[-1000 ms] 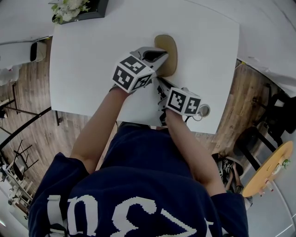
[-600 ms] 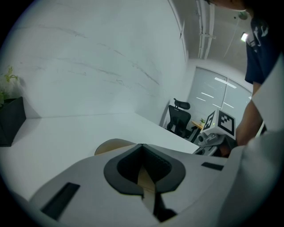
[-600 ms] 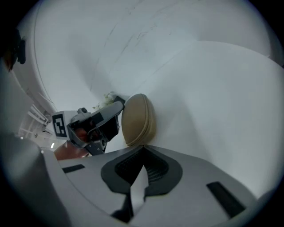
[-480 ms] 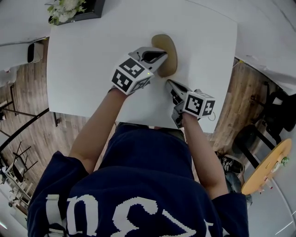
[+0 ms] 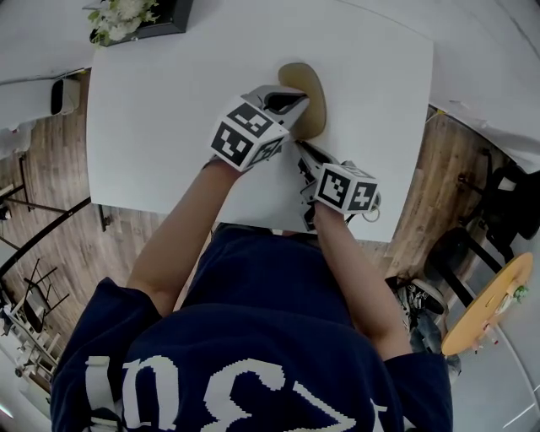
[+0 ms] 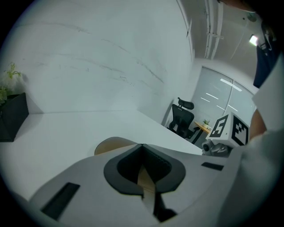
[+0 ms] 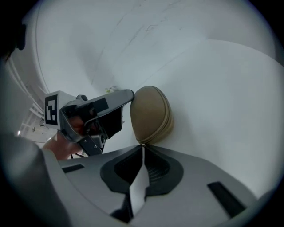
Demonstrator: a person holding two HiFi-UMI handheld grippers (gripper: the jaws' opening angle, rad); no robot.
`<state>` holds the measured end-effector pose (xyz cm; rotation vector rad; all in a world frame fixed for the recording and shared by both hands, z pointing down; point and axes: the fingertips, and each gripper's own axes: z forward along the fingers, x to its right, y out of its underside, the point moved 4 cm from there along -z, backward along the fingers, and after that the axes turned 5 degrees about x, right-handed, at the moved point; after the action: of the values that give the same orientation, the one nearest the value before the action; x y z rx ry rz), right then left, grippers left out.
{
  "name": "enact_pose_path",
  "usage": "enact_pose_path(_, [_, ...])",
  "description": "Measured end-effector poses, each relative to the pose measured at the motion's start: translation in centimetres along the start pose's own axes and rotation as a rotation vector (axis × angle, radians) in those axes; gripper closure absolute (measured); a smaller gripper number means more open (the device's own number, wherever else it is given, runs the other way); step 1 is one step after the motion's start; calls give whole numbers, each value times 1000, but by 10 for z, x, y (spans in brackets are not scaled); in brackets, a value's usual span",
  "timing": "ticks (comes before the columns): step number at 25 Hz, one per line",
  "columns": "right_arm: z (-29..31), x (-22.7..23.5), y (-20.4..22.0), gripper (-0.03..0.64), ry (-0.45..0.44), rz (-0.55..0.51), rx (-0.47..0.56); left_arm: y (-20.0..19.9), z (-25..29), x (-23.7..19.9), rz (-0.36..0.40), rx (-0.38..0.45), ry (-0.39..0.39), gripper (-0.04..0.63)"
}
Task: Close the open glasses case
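Note:
The tan glasses case [image 5: 307, 94] lies on the white table [image 5: 169, 110] with its two shells together, seen in the right gripper view [image 7: 150, 113] and partly past the left jaws [image 6: 112, 143]. My left gripper [image 5: 295, 101] rests against the case's left side, jaws shut with nothing between them [image 6: 142, 144]; its fingers [image 7: 111, 102] show beside the case. My right gripper [image 5: 299, 148] points at the case's near end from just short of it. Its jaws [image 7: 143, 146] are opening, only a thin slit apart, with nothing between them.
A dark planter with white flowers [image 5: 135, 15] stands at the table's far left corner. The table's near edge [image 5: 253, 221] runs just under my hands. A black office chair [image 6: 183, 117] and a round wooden table [image 5: 494, 308] stand on the floor to the right.
The right gripper swung slightly right, then came back toward the case's near end. The left gripper stayed against the case.

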<state>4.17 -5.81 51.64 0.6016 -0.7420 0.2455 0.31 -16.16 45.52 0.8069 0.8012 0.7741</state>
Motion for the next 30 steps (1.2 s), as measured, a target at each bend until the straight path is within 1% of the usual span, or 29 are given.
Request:
enact_pose_path(1, [-1,-1,0,590,-7,-17,4,0,1,0,0,2,-1,580])
enact_pose_path(3, [-5,2,-2,594,-10,-42,12,-1,2,2,11,6,-2,580])
enact_pose_path(7, [-15,14,-10,595,3,-44,33,-2,7,5,46,4,7,580])
enact_pose_path(11, [-24,28,-18,595,23,-51,36,-3,12,9,73,-7,12,581])
enact_pose_path(13, [-29,37,-24,597,49,-65,42,-3,12,9,85,-11,8,581])
enact_pose_path(15, [-40,55,-39,597,98,-57,83,-2,12,9,92,-13,7,581])
enact_pose_path(16, [-46,66,-50,597,112,-51,102,-1,11,9,91,-11,10,581])
enact_pose_path(17, [-50,73,-61,597,105,-56,103,-1,11,9,86,-7,12,581])
enact_pose_path(19, [-52,74,-74,596,43,-101,44,-2,12,8,77,-1,16,581])
enact_pose_path(21, [-48,62,-72,595,-15,-187,-45,-2,13,7,70,-1,14,581])
enact_pose_path(22, [-45,55,-66,594,-25,-238,-85,-2,13,6,66,0,12,581])
enact_pose_path(23, [-41,49,-59,591,-24,-289,-117,-2,13,6,62,1,10,581])
enact_pose_path(24, [-37,43,-53,573,-18,-329,-139,-2,13,6,60,3,11,581])
enact_pose_path(25, [-34,39,-48,530,-9,-357,-149,-2,13,7,57,4,13,581])
enact_pose_path(27, [-32,35,-43,554,13,-390,-142,-2,13,7,51,2,18,581])
enact_pose_path(29, [-33,33,-41,548,22,-403,-135,-2,13,7,50,4,14,581])
enact_pose_path(30, [-33,31,-39,527,18,-405,-138,-3,13,7,49,7,11,581])
